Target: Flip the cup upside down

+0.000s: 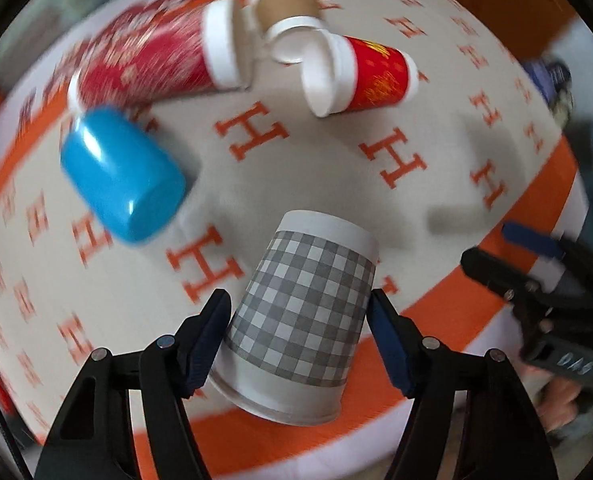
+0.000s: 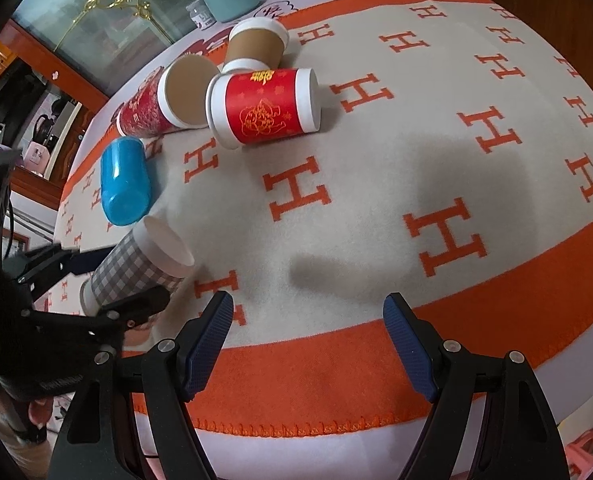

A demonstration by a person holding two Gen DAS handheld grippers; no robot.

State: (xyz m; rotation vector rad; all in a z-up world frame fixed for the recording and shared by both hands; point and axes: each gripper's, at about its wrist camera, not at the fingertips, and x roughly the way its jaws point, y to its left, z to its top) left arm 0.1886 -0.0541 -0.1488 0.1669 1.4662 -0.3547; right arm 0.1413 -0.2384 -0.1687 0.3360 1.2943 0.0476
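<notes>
Left gripper [image 1: 298, 320] pinches the checked cup [image 1: 302, 312] between both blue pads; in the left wrist view the cup tilts, wide rim near the camera, narrow base pointing away over the cloth [image 1: 336, 168]. Left wrist view is motion-blurred, and only it shows pad contact on both sides of the cup wall. Ahead-left of that gripper lies the blue cup [image 1: 122, 174] on its side; further ahead are a dark red cup [image 1: 152, 60], a brown cup [image 1: 286, 6] and a bright red cup [image 1: 360, 74], all lying down and bunched together. Right wrist view is sharp: it shows the checked cup's open white mouth [image 2: 168, 244] facing up-right, which the left camera misses. Right gripper [image 2: 308, 316] sits spread wide, nothing between its fingers, over the orange border, with the left gripper off to its left.
</notes>
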